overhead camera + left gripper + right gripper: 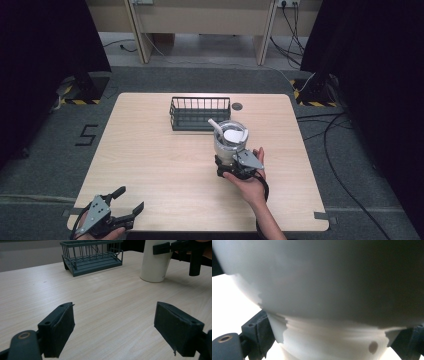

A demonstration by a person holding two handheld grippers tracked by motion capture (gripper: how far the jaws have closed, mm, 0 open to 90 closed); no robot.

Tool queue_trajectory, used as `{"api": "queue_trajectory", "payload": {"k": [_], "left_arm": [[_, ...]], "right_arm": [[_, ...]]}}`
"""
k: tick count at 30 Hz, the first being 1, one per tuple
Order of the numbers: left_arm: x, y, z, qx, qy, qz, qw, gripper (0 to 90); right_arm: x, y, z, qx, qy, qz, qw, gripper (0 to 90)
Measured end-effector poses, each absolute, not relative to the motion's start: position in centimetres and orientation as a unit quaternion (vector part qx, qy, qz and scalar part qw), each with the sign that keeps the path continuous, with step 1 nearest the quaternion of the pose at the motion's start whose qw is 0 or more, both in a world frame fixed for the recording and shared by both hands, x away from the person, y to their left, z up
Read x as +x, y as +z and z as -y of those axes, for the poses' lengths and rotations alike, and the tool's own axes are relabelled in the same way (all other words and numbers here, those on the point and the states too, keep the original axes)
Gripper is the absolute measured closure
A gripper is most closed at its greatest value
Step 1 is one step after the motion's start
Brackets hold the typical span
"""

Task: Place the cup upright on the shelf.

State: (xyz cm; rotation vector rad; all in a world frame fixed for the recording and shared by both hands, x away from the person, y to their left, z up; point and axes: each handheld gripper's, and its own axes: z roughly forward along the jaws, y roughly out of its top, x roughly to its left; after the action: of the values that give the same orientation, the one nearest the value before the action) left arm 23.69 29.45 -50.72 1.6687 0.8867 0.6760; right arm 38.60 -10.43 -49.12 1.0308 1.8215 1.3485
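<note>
High view: the white cup (230,142), with what look like white utensils standing in it, stands on the tabletop (150,160) just in front of the wire basket (200,113), the right hand-held gripper (234,167) closed around its lower wall. The left hand-held gripper (131,200), well apart from the basket, gapes wide and empty. The cup looks rigid, smooth and likely slippery, so low on the body seems the soundest hold.

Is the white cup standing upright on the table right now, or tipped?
Upright. The white cup stands base-down on the table, its mouth facing up in the high view, with the right gripper closed around its lower part.
</note>
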Motion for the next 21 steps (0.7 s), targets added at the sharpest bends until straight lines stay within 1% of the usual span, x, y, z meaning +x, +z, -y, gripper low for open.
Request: {"api": "queue_trajectory", "payload": {"k": [9,19,21], "left_arm": [[23.71,-50.70,-29.39,0.701,0.284,-0.373,0.538,16.0],[23.61,-50.63,-29.50,0.698,0.283,-0.372,0.542,15.9],[23.65,-50.64,-29.50,0.698,0.283,-0.372,0.542,16.0]], "right_arm": [[38.82,-48.89,10.31,0.398,0.511,-0.693,0.316,10.1],[38.51,-49.06,9.94,0.399,0.509,-0.687,0.331,10.3],[38.50,-48.99,9.96,0.401,0.509,-0.688,0.327,10.3]]}}
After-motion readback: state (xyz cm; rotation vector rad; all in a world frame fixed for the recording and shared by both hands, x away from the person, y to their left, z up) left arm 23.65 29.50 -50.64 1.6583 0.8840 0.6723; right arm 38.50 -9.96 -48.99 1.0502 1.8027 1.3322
